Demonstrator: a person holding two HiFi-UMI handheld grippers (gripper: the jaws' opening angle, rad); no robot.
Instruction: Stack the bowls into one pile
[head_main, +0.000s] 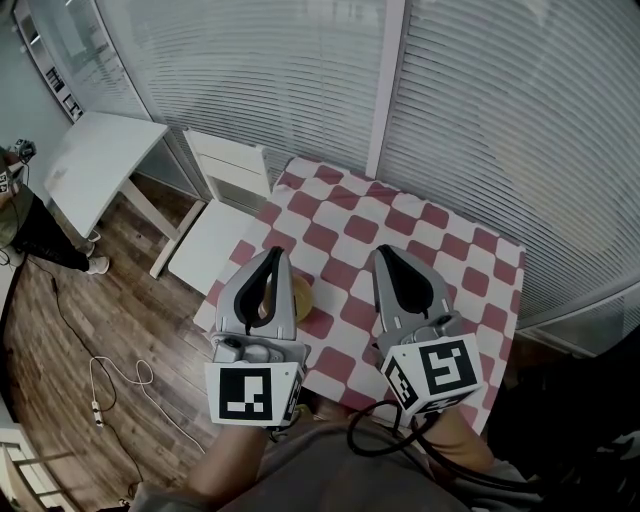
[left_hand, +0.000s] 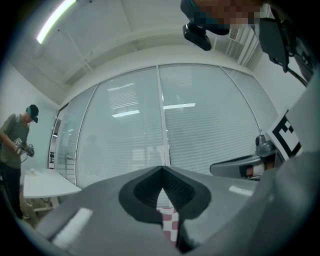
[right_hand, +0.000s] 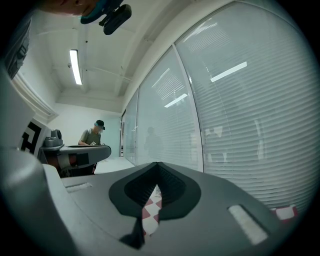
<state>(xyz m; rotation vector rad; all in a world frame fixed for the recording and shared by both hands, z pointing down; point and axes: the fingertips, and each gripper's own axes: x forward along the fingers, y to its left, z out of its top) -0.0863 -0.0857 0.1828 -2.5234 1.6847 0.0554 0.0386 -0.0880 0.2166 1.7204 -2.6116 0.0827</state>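
**Clerk:** State of the grippers?

**Inspector:** The left gripper (head_main: 273, 251) has its jaws closed tip to tip, with nothing between them. Its own view shows only a strip of checked cloth through the gap behind the tips. The right gripper (head_main: 385, 250) is the same, closed and empty. Both point level, toward the top of the frame.

**Clerk:** And the bowl?

**Inspector:** One yellowish bowl (head_main: 301, 298) shows on the table (head_main: 440, 250), at the lower middle of the head view. It sits just right of the left gripper's body, which covers part of it. Whether it is one bowl or several already nested cannot be told. No other bowl is visible on the cloth.

**Clerk:** Which gripper is nearer?

**Inspector:** The left, clearly. The bowl lies between the two grippers but close against the left one, and apart from the right.

**Clerk:** What does the next move turn on?

**Inspector:** The bowl lies lower in the frame than the left tips, so it is behind them, toward the person, and beneath the gripper. In the inspector's judgement the left gripper would have to open, draw back and drop to reach the rim. A round bowl has no long axis to align with.
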